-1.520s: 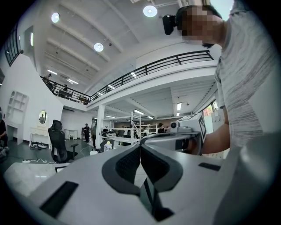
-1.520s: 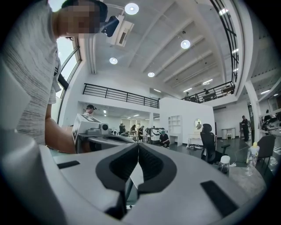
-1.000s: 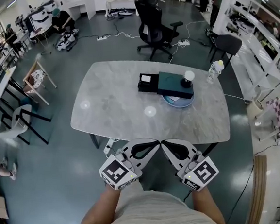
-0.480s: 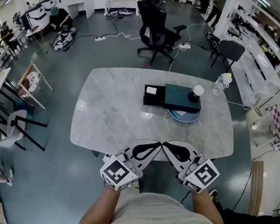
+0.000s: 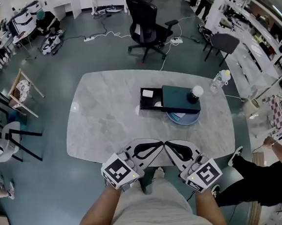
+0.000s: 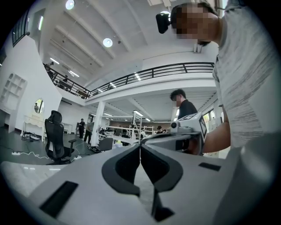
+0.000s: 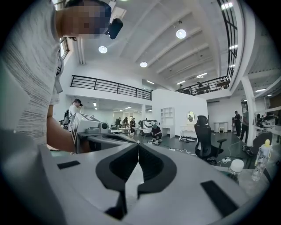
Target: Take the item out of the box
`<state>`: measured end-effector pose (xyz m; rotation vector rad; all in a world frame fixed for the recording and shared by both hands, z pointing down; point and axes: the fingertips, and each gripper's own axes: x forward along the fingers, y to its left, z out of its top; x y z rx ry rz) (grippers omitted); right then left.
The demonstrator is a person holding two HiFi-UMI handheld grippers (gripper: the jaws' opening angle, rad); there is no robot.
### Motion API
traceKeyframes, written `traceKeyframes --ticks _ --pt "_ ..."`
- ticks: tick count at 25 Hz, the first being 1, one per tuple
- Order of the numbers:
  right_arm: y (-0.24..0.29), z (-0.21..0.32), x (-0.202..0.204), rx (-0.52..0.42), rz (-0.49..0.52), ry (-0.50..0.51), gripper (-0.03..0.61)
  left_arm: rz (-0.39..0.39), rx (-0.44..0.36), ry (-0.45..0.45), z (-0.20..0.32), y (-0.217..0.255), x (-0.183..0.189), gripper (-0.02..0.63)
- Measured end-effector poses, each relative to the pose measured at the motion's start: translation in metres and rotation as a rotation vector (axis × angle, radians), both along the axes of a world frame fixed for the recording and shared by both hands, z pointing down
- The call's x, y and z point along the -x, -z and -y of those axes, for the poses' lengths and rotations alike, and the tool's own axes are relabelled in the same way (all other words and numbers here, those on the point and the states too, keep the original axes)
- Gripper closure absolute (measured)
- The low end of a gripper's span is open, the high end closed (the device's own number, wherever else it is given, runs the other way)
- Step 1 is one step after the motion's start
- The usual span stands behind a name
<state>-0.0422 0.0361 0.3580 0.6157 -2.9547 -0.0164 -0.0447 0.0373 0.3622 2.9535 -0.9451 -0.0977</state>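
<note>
Two closed: left claw (image 5: 160,142), right claw (image 5: 166,143); black box (image 5: 170,95) well apart

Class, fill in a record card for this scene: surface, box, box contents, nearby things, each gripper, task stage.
surface: grey marble-look table
box: dark box on the table's far right part, partly over a blue plate
box contents: white item showing at the open left end
nearby: white ball-topped object at the box's right end; clear bottle beyond it
left gripper: shut, empty, at the near edge
right gripper: shut, empty, beside it
task stage: not yet begun
</note>
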Motion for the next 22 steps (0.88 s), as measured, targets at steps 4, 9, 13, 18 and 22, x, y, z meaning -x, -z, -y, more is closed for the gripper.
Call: traceKeyframes --ticks 4,9,13,18,22 --pt "-0.005 0.023 -0.003 0.004 -0.014 -0.007 0.560 0.009 0.006 -0.013 0.023 -0.005 -0.004 0.594" --pt "-0.007 0.061 -0.008 0.024 0.002 0.010 0.560 0.024 0.031 0.011 0.061 -0.010 -0.008 0.594" --pt "-0.009 0.096 -0.012 0.024 0.002 0.028 0.560 0.037 0.031 0.015 0.096 -0.010 -0.012 0.594" --pt "-0.015 0.139 -0.019 0.024 -0.016 0.052 0.560 0.019 0.067 0.051 0.142 -0.015 -0.018 0.594" --pt "-0.028 0.170 -0.023 0.009 -0.053 0.073 0.560 0.027 0.090 0.085 0.177 -0.026 -0.021 0.594"
